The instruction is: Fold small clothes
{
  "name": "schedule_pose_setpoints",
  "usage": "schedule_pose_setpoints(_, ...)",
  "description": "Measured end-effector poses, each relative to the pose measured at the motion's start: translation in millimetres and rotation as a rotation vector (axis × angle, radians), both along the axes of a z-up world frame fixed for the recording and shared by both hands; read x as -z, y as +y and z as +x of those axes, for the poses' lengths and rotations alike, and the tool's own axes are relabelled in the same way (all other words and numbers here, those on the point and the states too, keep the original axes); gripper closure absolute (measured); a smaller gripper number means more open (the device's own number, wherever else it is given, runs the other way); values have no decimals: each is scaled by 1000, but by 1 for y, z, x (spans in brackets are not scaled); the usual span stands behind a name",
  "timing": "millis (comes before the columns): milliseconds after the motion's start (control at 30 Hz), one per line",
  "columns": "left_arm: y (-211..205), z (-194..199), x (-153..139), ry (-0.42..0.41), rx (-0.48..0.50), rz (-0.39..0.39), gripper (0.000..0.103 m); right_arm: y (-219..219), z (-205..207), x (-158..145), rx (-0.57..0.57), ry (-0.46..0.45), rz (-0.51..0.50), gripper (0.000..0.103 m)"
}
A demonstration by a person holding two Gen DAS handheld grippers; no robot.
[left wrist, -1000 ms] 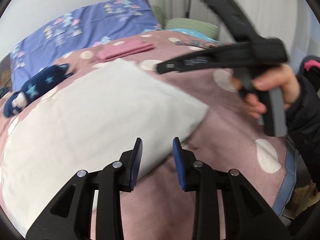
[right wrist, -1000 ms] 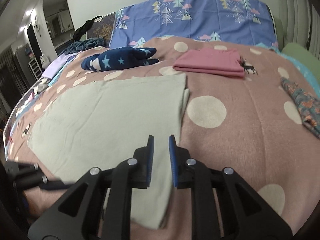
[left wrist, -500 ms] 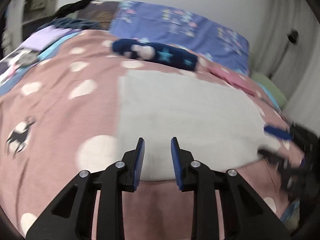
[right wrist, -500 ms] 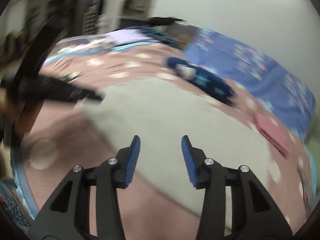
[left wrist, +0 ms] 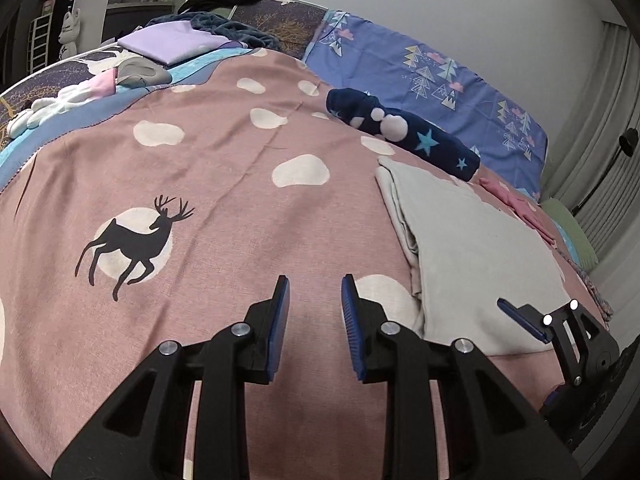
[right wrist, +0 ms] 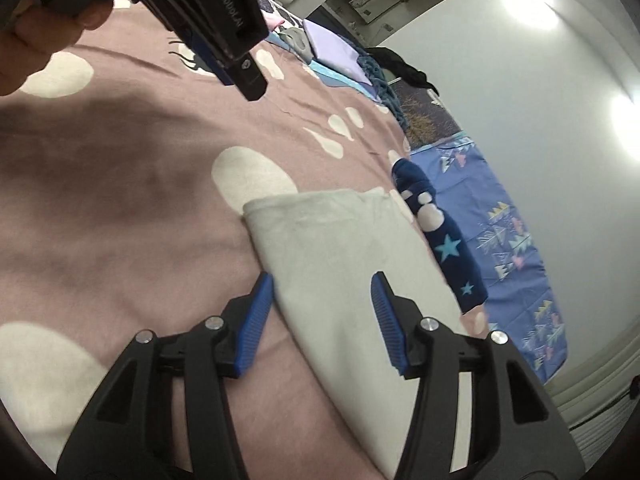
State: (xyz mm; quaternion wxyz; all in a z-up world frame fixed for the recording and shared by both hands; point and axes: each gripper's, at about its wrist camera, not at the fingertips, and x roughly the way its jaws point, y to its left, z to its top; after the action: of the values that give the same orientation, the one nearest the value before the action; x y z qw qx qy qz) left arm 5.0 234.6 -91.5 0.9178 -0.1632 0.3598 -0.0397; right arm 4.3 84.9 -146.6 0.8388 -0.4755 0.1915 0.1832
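Observation:
A pale grey folded garment (left wrist: 472, 256) lies flat on the pink spotted bedspread (left wrist: 208, 184). My left gripper (left wrist: 314, 284) is open and empty over the bedspread, to the left of the garment's edge. My right gripper (right wrist: 322, 282) is open and empty, hovering over the garment (right wrist: 340, 248) at its near edge; it also shows at the lower right of the left wrist view (left wrist: 520, 312). The left gripper's body (right wrist: 224, 28) and the hand holding it fill the top left of the right wrist view.
A navy star-patterned garment (left wrist: 404, 132) lies beyond the grey one, also in the right wrist view (right wrist: 444, 240). A folded pink garment (left wrist: 516, 204) lies farther right. A blue tree-print pillow (left wrist: 432, 76) is at the head. Folded lilac cloth (left wrist: 172, 42) and other clothes sit far left.
Both grippers swung left over the bed. The left one moved off the grey garment onto bare bedspread. The right gripper's jaws opened wider and now sit over the garment's edge.

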Motion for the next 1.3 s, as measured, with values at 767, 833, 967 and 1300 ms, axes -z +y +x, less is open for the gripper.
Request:
schedule_pose_setpoints(767,14,29,4,2,61,-106,72,13,-26,-14,-86,-6,39,88)
schedule_pose_setpoints(833,9,38,7,11,106,-131,66,14,-31,-12,-92,-20,17,77)
schedule_pose_setpoints(967,-10,75,14,53,236,-241,57,19,-23,-1,-46,-65,-41,65)
schedule_pose_setpoints(1300,-53,206,42,156,226,-415,97,34,11,3,11,-38,-9,103)
